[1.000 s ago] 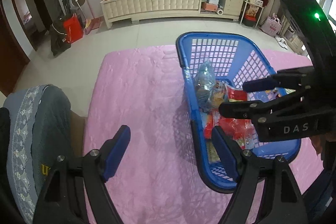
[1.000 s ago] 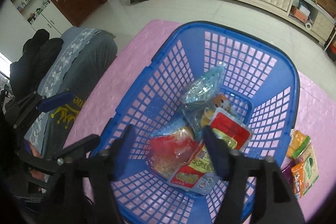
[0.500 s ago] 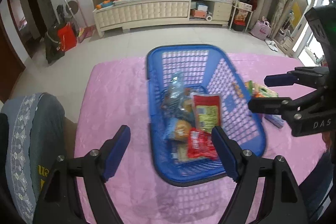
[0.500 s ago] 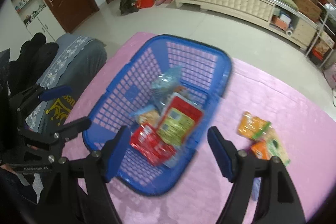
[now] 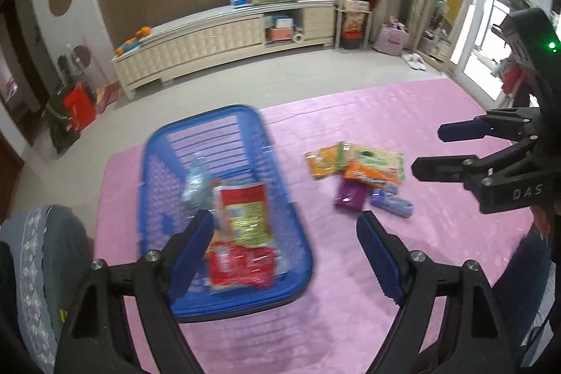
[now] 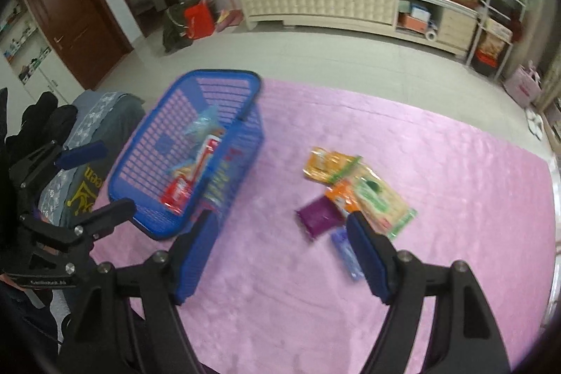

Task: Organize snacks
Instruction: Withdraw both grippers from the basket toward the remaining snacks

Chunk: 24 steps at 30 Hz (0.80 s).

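Note:
A blue plastic basket stands on the pink cloth and holds several snack packets, a red one at the near end. Loose packets lie to its right: an orange one, a green-and-tan one, a purple one and a lilac one. My left gripper is open and empty, near the basket's front right corner. My right gripper is open and empty, between the basket and the loose packets.
The pink-covered table reaches to a tiled floor. A grey upholstered seat stands at the left edge. A cream sideboard runs along the far wall.
Both grippers have pulled back and up from the basket and swung right. The loose packets on the cloth have come into view. Both stay open.

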Each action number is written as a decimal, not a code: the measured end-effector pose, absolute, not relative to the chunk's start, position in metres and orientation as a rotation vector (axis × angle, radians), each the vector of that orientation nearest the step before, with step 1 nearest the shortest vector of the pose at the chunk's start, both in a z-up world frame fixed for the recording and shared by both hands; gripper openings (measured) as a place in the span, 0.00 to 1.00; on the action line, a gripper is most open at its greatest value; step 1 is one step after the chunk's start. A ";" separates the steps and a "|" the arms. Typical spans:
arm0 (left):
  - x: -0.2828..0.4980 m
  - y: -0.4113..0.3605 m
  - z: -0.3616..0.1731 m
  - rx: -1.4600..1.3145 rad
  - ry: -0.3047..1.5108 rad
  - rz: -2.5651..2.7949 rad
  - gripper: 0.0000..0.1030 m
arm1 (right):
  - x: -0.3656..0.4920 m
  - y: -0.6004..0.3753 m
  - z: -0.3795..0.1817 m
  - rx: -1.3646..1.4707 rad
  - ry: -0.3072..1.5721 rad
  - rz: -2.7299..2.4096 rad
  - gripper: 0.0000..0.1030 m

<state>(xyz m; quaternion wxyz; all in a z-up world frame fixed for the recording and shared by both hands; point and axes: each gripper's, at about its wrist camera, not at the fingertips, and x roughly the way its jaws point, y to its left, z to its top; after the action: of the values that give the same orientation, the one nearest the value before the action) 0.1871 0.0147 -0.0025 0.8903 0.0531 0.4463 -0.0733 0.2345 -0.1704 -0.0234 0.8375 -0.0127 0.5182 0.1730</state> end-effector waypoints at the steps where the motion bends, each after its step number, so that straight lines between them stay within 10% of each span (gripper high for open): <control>1: 0.189 0.007 -0.004 0.114 0.929 -0.163 0.80 | 0.232 -0.178 -0.026 -0.025 1.100 0.358 0.77; 24: 0.232 -0.104 -0.113 0.199 1.078 -0.294 0.80 | 0.218 -0.270 -0.133 -0.064 1.171 0.382 0.77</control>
<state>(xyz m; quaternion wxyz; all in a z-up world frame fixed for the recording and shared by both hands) 0.2316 -0.1035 -0.1127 0.8433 0.0941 0.5105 -0.1391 0.2182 -0.2704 -0.1326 0.8157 -0.0300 0.5492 0.1791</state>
